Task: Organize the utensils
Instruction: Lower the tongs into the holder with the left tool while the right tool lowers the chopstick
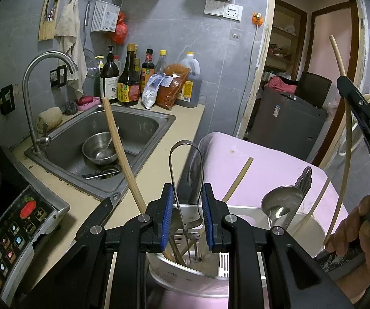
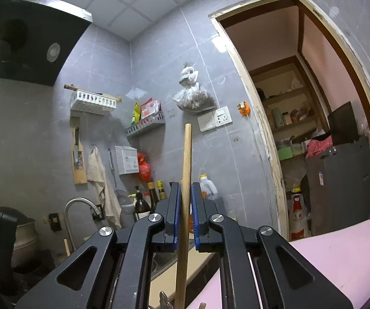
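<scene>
My left gripper (image 1: pixel 185 200) has its blue pads on either side of the thin metal loop handle (image 1: pixel 185 152) of a utensil standing in a white utensil holder (image 1: pixel 185 275); I cannot tell whether the pads touch it. The holder also has a wooden stick (image 1: pixel 123 154), a metal spoon (image 1: pixel 281 200) and a chopstick (image 1: pixel 237 179). My right gripper (image 2: pixel 185 203) is shut on an upright wooden chopstick (image 2: pixel 186 180). In the left wrist view it holds that chopstick (image 1: pixel 346 139) at the far right, above the holder.
The holder stands on a pink surface (image 1: pixel 262 164). A steel sink (image 1: pixel 133 128) with a bowl (image 1: pixel 99 149) and tap (image 1: pixel 32 90) is on the left. Sauce bottles (image 1: pixel 133 79) line the wall. An induction cooker (image 1: pixel 17 226) sits at lower left. A doorway (image 2: pixel 313 128) opens at right.
</scene>
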`<action>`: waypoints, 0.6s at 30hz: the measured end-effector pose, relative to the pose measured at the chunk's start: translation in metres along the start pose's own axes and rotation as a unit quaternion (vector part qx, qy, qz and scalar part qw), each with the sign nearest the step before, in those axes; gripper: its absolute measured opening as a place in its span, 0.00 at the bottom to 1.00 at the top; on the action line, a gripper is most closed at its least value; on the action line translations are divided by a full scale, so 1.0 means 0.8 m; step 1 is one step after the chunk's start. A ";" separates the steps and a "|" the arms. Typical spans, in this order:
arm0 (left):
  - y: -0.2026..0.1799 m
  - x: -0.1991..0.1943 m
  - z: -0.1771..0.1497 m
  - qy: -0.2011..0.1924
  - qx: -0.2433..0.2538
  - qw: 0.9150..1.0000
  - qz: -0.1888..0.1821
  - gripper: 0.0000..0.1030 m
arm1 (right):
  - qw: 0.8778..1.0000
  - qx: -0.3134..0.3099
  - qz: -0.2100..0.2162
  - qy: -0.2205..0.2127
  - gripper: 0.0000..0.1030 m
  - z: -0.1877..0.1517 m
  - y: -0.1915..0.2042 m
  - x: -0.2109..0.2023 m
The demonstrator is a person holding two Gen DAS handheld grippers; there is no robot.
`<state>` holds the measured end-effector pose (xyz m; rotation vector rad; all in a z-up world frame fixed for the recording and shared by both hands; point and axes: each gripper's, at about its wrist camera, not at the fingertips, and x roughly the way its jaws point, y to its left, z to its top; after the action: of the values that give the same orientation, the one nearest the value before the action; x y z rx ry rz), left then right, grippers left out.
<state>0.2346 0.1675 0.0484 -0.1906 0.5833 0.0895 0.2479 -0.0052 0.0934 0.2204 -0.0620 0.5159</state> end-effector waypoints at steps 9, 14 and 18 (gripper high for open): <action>0.001 0.001 0.000 0.000 0.000 1.000 0.000 0.18 | 0.999 -0.003 0.004 0.033 0.06 -0.007 0.001 0.005; 0.000 0.001 -0.001 0.001 -0.001 1.000 0.000 0.18 | 0.998 0.001 0.025 0.055 0.06 -0.017 -0.008 -0.003; 0.000 0.002 -0.003 0.002 0.002 1.000 -0.003 0.18 | 0.996 0.001 0.042 0.079 0.06 -0.023 -0.012 -0.009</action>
<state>0.2346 0.1673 0.0455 -0.1890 0.5873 0.0827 0.2462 -0.0126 0.0728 0.1783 0.0847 0.6151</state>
